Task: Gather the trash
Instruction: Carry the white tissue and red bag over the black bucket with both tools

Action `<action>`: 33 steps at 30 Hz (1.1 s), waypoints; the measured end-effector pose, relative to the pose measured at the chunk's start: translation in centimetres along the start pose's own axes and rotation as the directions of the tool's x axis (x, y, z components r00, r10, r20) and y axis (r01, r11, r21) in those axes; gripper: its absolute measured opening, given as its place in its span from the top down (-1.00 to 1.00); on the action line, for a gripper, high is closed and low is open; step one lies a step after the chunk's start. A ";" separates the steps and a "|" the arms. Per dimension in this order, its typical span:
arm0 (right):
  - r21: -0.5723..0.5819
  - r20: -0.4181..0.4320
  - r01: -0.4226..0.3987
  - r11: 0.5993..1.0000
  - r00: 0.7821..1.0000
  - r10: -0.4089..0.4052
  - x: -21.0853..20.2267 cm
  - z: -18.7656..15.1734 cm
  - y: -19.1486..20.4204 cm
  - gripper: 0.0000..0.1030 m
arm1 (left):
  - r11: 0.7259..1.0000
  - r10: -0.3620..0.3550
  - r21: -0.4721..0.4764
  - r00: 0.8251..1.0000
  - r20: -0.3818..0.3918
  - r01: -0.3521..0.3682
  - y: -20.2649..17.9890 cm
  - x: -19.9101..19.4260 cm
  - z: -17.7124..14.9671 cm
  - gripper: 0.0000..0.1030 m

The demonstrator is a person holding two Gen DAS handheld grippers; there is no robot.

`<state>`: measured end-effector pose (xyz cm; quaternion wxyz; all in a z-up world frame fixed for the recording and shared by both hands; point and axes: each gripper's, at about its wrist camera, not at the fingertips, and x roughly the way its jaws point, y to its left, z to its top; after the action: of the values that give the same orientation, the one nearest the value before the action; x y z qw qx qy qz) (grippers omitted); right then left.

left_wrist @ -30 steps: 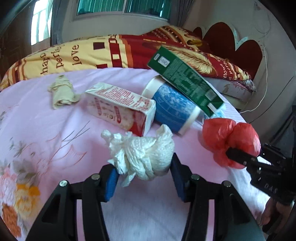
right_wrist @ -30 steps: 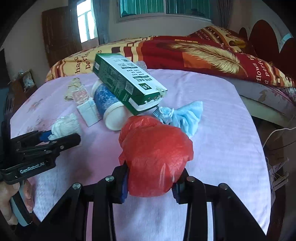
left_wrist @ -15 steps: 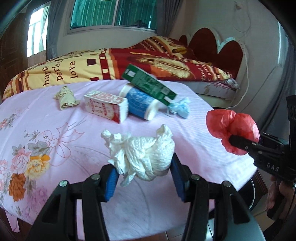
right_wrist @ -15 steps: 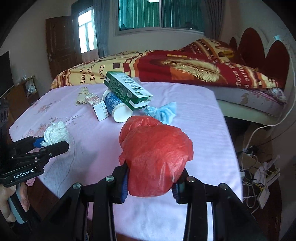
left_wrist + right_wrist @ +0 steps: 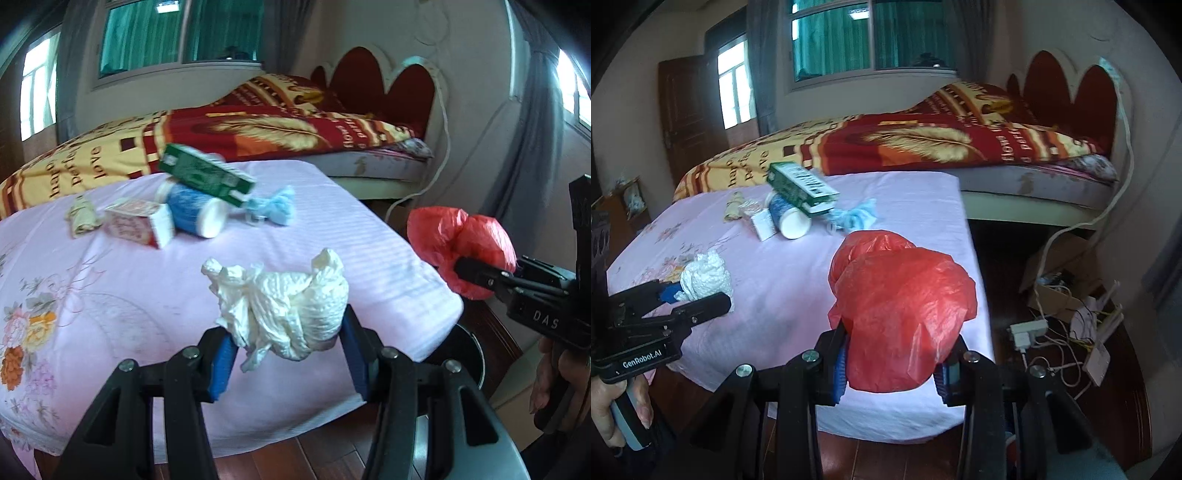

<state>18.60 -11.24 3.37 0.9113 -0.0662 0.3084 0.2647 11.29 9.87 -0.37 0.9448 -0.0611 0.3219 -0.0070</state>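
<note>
Both wrist views look forward along their claws, sharing the pink-sheeted table (image 5: 155,295) and bed (image 5: 923,147).

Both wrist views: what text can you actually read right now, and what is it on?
"GenRobot.AI": body of the left gripper, right wrist view.
"DAS": body of the right gripper, left wrist view.
"love", "perfe": yellow and red blanket.
"flows": same blanket, right wrist view.
Green carton, red and white carton: print too blurred to read.
</note>
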 end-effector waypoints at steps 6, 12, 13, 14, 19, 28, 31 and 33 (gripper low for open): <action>0.064 0.007 0.065 0.996 0.998 -0.066 -2.6 -1.5 -4.1 0.24 | 0.997 -0.056 0.045 0.998 -0.004 0.057 -4.0 0.5 0.0 -0.04; 0.122 0.004 0.121 0.985 0.992 -0.123 -4.6 -3.0 -7.7 0.24 | 0.989 -0.113 0.092 0.993 -0.013 0.114 -7.9 1.0 0.1 -0.04; 0.130 0.004 0.127 0.983 0.992 -0.128 -4.9 -3.2 -8.2 0.24 | 0.987 -0.121 0.100 0.992 -0.015 0.122 -8.4 1.1 0.1 -0.04; 0.139 0.003 0.134 0.981 0.991 -0.135 -5.2 -3.4 -8.7 0.24 | 0.986 -0.129 0.106 0.992 -0.017 0.130 -9.0 1.2 0.1 -0.04; 0.176 -0.006 0.169 0.970 0.985 -0.170 -6.4 -4.6 -11.0 0.24 | 0.977 -0.164 0.137 0.986 -0.028 0.166 -11.5 1.6 0.0 -0.04; 0.237 -0.039 0.229 0.944 0.973 -0.226 -8.0 -7.3 -14.9 0.24 | 0.954 -0.227 0.183 0.972 -0.067 0.236 -15.8 2.9 -0.7 -0.04; 0.253 -0.054 0.245 0.936 0.969 -0.240 -8.4 -8.3 -16.0 0.24 | 0.943 -0.252 0.200 0.964 -0.086 0.265 -17.3 3.4 -1.0 -0.04; 0.262 -0.064 0.255 0.931 0.967 -0.247 -8.6 -8.9 -16.5 0.24 | 0.934 -0.270 0.215 0.958 -0.101 0.286 -18.3 3.7 -1.2 -0.04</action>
<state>16.82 -31.63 0.62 0.9334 0.0149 0.3440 0.1011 13.99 -8.64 -1.41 0.9233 0.0029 0.3397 -0.1793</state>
